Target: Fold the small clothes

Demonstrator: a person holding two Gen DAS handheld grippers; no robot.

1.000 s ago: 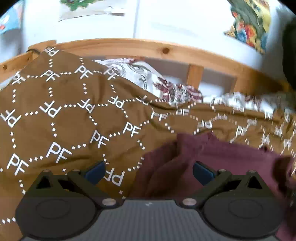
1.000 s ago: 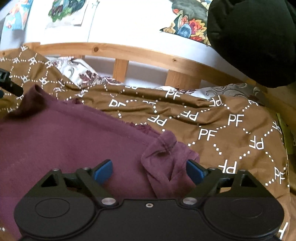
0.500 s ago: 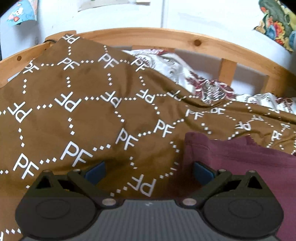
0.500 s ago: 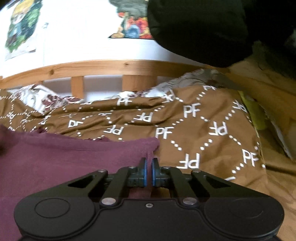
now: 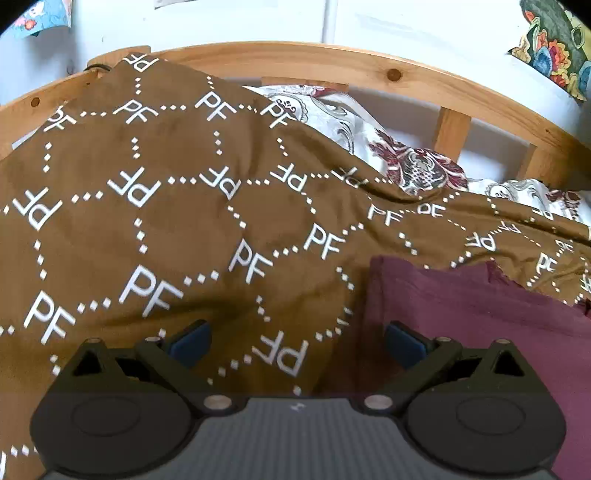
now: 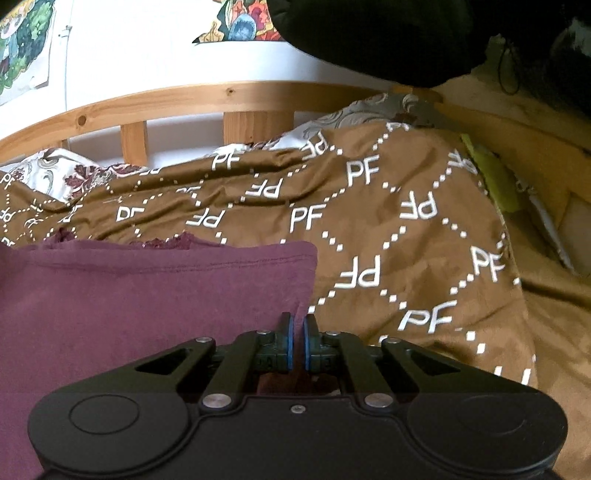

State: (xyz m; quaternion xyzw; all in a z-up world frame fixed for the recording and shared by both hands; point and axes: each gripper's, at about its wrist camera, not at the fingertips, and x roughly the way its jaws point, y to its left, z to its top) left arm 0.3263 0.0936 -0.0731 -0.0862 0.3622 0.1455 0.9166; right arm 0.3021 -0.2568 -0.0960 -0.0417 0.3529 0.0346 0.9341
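Working from our left, we see the brown blanket [image 5: 155, 206], printed with white "PF" letters in dotted hexagons, draped up over the wooden bed rail [image 5: 295, 59] and spread across the whole bed. Our left gripper [image 5: 297, 341] hangs over it with its blue-padded fingers [image 5: 190, 341] spread wide, nothing between them but blanket on the left and, under the right finger, the left edge of the maroon garment [image 5: 480, 325]. That garment lies flat on the blanket, its near-left corner just ahead of the right pad. Behind it a white floral-patterned bedding [image 5: 406, 158] shows along the rail. Moving to the right wrist view, the maroon garment [image 6: 147, 295] fills the lower left, lying smooth with a stitched hem along its far edge and a lacy trim peeking out beyond it. Our right gripper [image 6: 297, 343] sits at the garment's right edge with its blue pads [image 6: 290, 343] drawn nearly together, only a thin slit between them; they appear to pinch the cloth's edge, though the fabric between the pads is hard to make out. To the right the brown blanket [image 6: 406, 229] slopes away, and a large black shape [image 6: 388, 33] looms at the top.
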